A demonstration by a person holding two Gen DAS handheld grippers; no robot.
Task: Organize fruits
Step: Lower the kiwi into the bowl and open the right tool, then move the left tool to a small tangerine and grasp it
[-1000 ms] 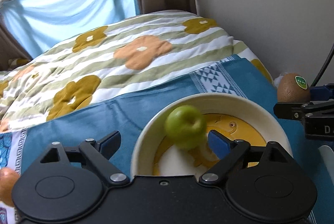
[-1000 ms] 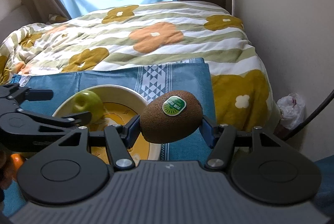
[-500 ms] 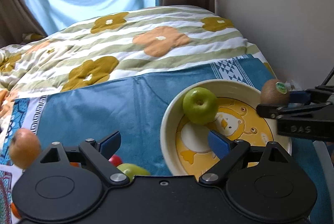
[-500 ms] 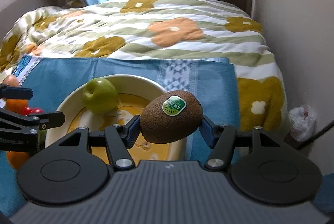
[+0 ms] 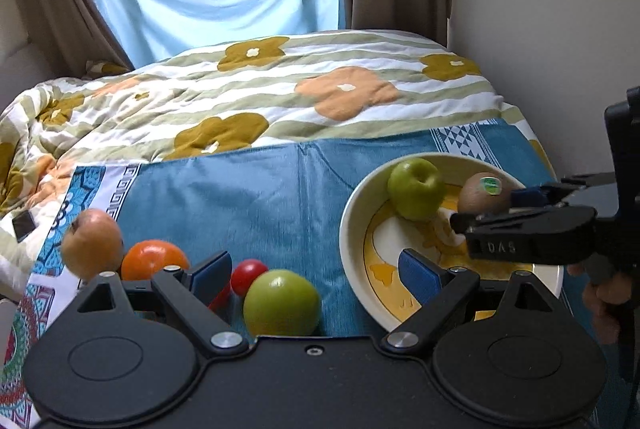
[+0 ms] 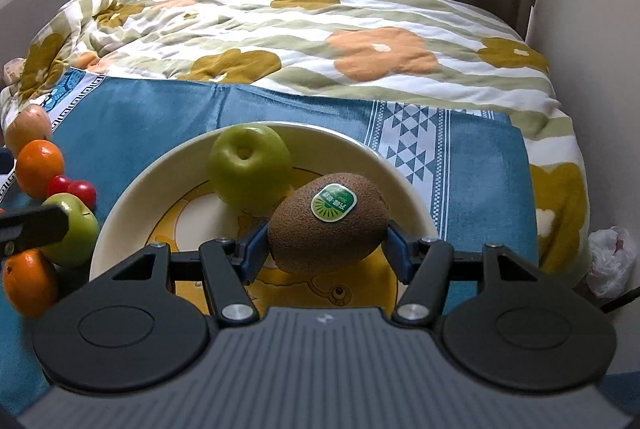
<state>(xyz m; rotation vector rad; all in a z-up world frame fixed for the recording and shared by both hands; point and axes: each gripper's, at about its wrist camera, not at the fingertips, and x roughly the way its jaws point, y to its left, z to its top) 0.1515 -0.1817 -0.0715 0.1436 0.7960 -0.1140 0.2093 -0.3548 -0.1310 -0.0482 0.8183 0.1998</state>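
My right gripper (image 6: 326,253) is shut on a brown kiwi (image 6: 328,225) with a green sticker, held low over the cream bowl (image 6: 160,169). A green apple (image 6: 250,167) rests inside the bowl against its far wall. In the left wrist view the kiwi (image 5: 478,189) hangs over the bowl's (image 5: 348,229) right side, beside that apple (image 5: 416,189). My left gripper (image 5: 314,277) is open, left of the bowl, above a second green apple (image 5: 282,303) lying on the blue cloth. Its pads touch nothing.
On the cloth (image 5: 248,197) left of the bowl lie small red tomatoes (image 5: 248,275), an orange (image 5: 154,261) and a tan round fruit (image 5: 92,243). Another orange (image 6: 28,285) sits nearer. A flowered duvet lies behind, a wall to the right, a white bag (image 6: 612,257) on the floor.
The left gripper drew back leftward from the bowl, leaving the green apple inside; loose fruits came into its view. The right gripper carried the kiwi down over the bowl.
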